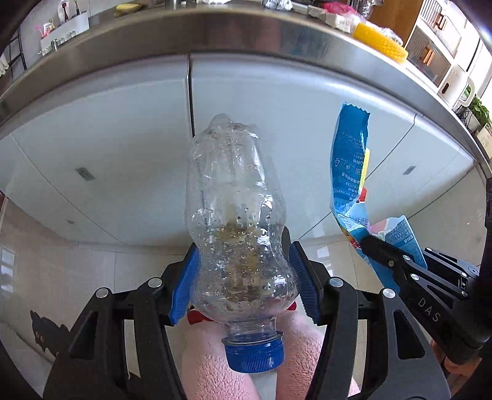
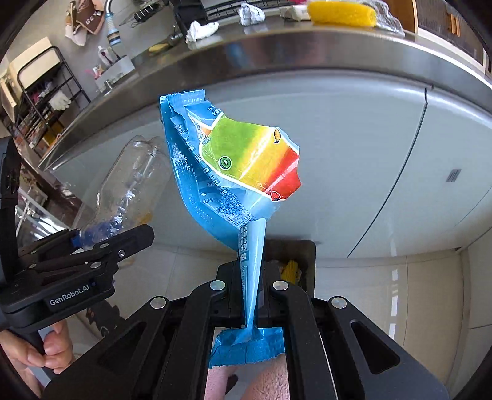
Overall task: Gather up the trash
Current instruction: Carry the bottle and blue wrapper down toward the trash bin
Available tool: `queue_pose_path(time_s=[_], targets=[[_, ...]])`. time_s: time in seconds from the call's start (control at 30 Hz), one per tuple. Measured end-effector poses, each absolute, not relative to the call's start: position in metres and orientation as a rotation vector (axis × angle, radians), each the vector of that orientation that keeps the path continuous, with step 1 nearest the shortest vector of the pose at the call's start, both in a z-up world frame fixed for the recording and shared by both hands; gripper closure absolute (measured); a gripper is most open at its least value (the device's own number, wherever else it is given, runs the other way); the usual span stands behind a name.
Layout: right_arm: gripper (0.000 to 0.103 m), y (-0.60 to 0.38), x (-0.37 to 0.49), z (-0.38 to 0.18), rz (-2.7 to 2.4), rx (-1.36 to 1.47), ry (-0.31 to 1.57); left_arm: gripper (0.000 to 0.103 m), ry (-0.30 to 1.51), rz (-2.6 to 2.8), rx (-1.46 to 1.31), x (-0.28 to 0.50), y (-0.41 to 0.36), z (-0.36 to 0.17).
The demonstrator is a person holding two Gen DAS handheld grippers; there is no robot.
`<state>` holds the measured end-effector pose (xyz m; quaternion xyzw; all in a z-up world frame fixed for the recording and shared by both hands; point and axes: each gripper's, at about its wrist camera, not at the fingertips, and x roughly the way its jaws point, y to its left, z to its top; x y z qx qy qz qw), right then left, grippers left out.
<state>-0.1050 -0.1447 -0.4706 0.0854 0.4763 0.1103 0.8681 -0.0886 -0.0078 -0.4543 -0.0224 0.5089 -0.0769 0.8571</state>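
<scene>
Jaws of left gripper (image 1: 243, 283) clamp the bottle (image 1: 236, 221), right gripper (image 2: 250, 295) pinches the wrapper (image 2: 233, 172); both should release only directly over the bin (image 2: 304, 261).

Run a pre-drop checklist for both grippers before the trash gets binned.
1. Left gripper clamped on plastic bottle: ok.
2. Bottle cap on: ok.
3. Right gripper pinching blue wrapper: ok.
4. Wrapper and bottle apart: ok in the right wrist view.
5. Dark bin below the wrapper: cannot tell, mostly hidden.
6. More trash on counter: not ok, crumpled paper remains.
</scene>
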Motion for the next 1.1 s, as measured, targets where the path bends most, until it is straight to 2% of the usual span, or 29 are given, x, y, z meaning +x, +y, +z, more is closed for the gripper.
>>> queue_pose_path(time_s=[0.27, 0.47, 0.83, 1.1], targets=[[0.099, -0.161, -0.072, -0.558, 0.209, 0.289, 1.182, 0.047, 1.169, -0.179, -0.024, -0.072, -0.017, -0.550], [0.099, -0.165, -0.055, -0.605, 0.200, 0.330, 1.251, 0.047, 1.249, -0.207, -0.040, -0.058, -0.022, -0.606], [0.099, -0.160, -0.020, -0.664, 0.182, 0.351, 1.361, 0.047, 1.327, -0.227, -0.014, -0.031, -0.029, -0.656], [0.096, -0.155, 0.004, -0.675, 0.169, 0.375, 1.396, 0.047, 1.348, -0.222, -0.016, -0.016, -0.041, -0.671]])
